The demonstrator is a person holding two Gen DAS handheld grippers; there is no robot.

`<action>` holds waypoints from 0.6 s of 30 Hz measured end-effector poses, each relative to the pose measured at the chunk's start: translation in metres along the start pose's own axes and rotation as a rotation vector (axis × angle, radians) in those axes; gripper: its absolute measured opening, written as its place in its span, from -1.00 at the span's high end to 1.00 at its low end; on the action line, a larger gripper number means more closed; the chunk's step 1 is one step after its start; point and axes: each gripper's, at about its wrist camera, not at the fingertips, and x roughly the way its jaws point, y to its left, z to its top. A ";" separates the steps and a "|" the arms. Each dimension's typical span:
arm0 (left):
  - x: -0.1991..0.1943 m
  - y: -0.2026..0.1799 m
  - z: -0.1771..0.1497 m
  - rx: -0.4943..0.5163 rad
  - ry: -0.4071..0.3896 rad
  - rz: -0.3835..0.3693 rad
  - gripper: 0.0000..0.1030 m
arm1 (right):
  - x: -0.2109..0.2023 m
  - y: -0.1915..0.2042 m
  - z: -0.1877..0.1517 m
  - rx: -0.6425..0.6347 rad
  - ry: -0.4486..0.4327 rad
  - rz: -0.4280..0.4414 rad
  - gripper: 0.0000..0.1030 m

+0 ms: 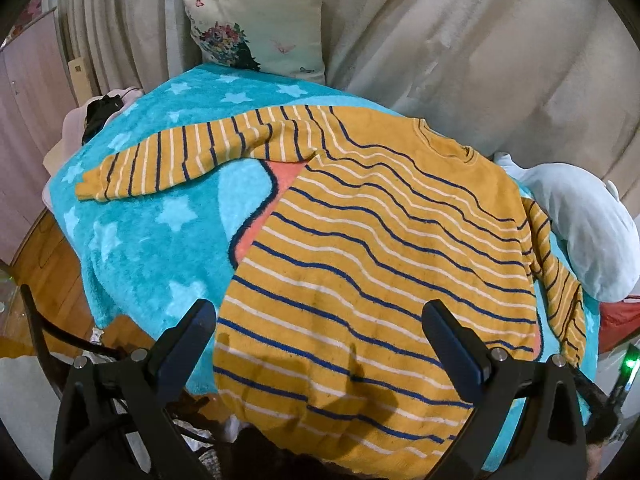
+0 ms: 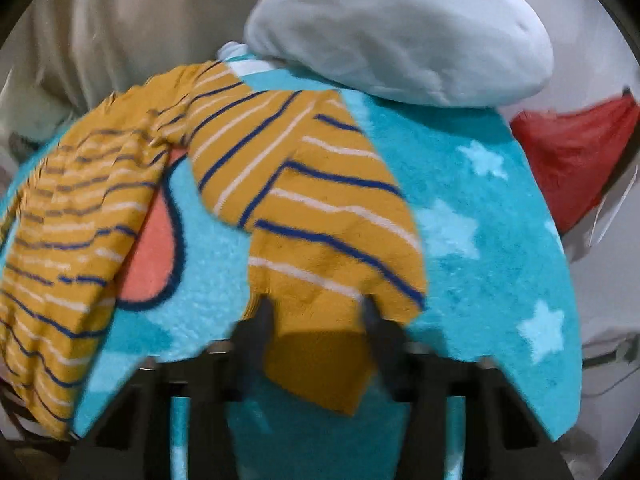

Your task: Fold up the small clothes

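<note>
Right fingers [image 2: 374, 320] astride cuff [image 2: 316, 360] (sweater's)

My left view is sharp and evenly lit by soft indoor light from above, and my left gripper [image 1: 320, 320] casts dark shadows on the sweater [image 1: 380, 240]. My right view is smeared with motion blur. Both bulge fisheye-style, with black vignetted corners.

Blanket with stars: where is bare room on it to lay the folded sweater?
On the blanket, the widest bare patch lies below the spread sleeve, beside the sweater body. A smaller patch borders the white cushion and red cloth. The middle is crowded.
</note>
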 end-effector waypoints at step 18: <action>0.004 0.001 0.000 -0.030 0.011 0.019 -1.00 | -0.060 -0.185 -0.002 0.720 -0.165 0.064 -0.01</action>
